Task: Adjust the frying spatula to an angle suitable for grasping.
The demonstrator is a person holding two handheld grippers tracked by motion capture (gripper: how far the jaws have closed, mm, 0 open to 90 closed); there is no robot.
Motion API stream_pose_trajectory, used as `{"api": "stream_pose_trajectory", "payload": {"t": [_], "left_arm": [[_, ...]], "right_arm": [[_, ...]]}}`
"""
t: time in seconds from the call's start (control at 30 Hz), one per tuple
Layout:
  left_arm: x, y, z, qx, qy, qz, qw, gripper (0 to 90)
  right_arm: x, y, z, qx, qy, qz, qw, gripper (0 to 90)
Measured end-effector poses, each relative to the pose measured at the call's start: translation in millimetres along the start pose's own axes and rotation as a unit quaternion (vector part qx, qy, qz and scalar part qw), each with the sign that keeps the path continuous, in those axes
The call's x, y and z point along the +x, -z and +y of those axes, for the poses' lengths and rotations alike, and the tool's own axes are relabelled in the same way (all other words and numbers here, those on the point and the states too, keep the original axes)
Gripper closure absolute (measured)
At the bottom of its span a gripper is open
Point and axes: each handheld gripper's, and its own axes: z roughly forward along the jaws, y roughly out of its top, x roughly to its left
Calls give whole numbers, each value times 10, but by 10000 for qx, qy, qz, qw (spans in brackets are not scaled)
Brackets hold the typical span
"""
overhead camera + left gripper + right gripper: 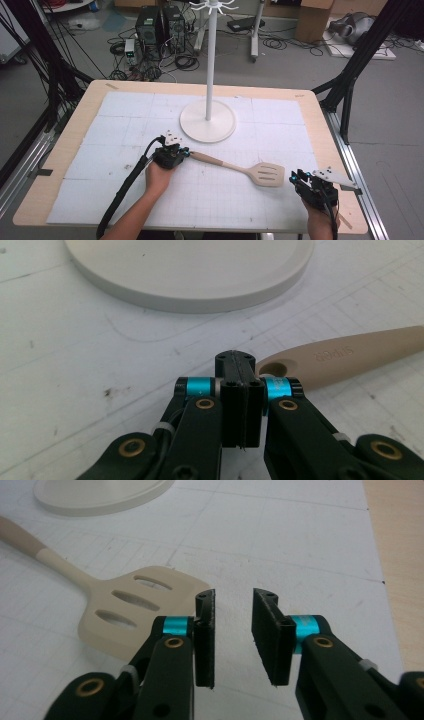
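A beige slotted spatula (240, 170) lies flat on the white gridded mat (125, 165), handle to the left and blade to the right. My left gripper (185, 152) is at the handle's end. In the left gripper view its jaws (240, 390) are pressed together with nothing between them, and the handle (350, 357) lies just beside their tips on the right. My right gripper (296, 176) is just right of the blade. In the right gripper view it (232, 605) stands open with bare mat in the gap, and the spatula's blade (135, 612) lies left of the left jaw.
A white hook stand rises from a round base (207, 127) at the middle back of the mat, close behind the left gripper (190, 270). The wooden table's right edge (345, 200) is near the right gripper. Cables and computer cases are on the floor beyond.
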Motion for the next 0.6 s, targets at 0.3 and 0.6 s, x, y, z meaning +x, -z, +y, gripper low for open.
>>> {"api": "stream_pose_trajectory", "payload": {"t": [0.3,0.6], "left_arm": [[-31,-78,27,42,12,12,10000,893],[-24,-134,60,32,4,48,10000,894]], "right_arm": [[47,-128,-58,417,156,214,9988,891],[70,-68,-81,434,-16,329,9985,892]]}}
